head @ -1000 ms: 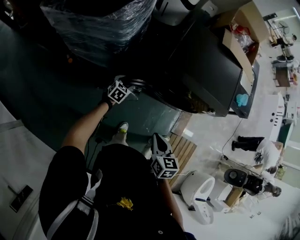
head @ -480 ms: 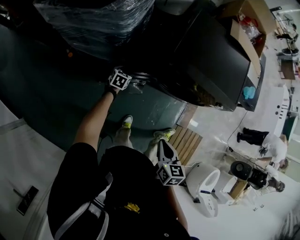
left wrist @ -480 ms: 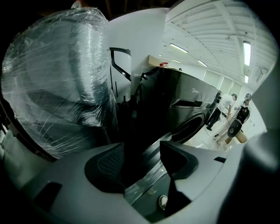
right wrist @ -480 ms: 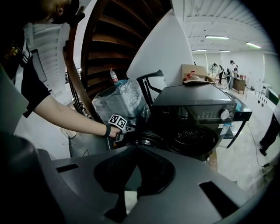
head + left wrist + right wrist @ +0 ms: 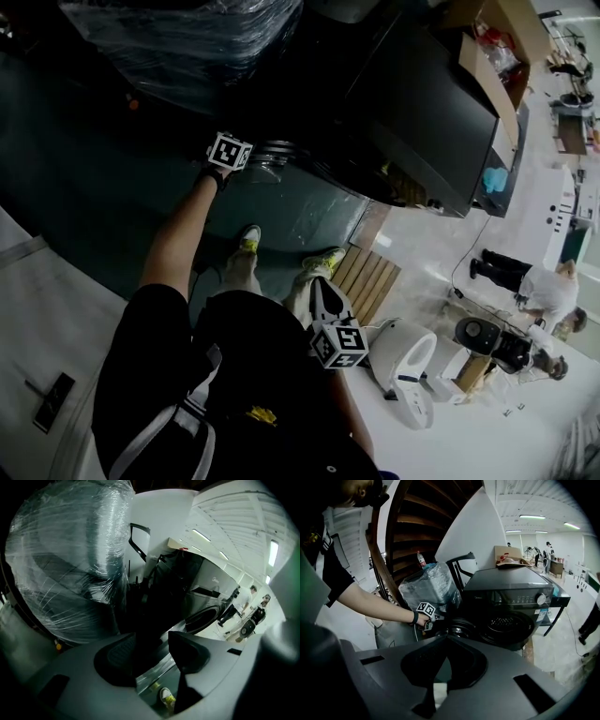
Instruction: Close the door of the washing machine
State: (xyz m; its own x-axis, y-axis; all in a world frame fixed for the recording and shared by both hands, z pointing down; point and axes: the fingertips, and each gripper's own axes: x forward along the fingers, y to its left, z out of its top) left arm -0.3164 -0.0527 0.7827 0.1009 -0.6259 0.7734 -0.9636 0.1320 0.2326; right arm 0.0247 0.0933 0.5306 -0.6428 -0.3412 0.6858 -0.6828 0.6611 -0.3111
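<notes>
The washing machine (image 5: 511,592) stood dark at the far right, its round drum opening (image 5: 506,620) uncovered. Its door (image 5: 457,627) hung swung out to the left of that opening, not yet closed. The left gripper (image 5: 152,639) was reached out to the door's outer edge, at the end of a bare forearm. Its jaws had just been closing but stood fairly wide apart. The door's dark rim and a shiny strip lay in the gap between them (no pad plainly pressed on it).

The right gripper (image 5: 446,641) hung back near the person's body, well apart from the machine. Its jaws were drawn together at the tips with nothing between them.

A bulky bundle wrapped in clear plastic film (image 5: 426,590) sat just left of the machine, behind the open door. A cardboard box (image 5: 508,555) rested on the machine's top. In the head view the person's yellow-green shoes (image 5: 247,241) stood on the dark floor, near the door. A slatted wooden mat (image 5: 370,281) lay to their right, and a white rounded appliance (image 5: 398,361) sat nearer still on the pale floor.
</notes>
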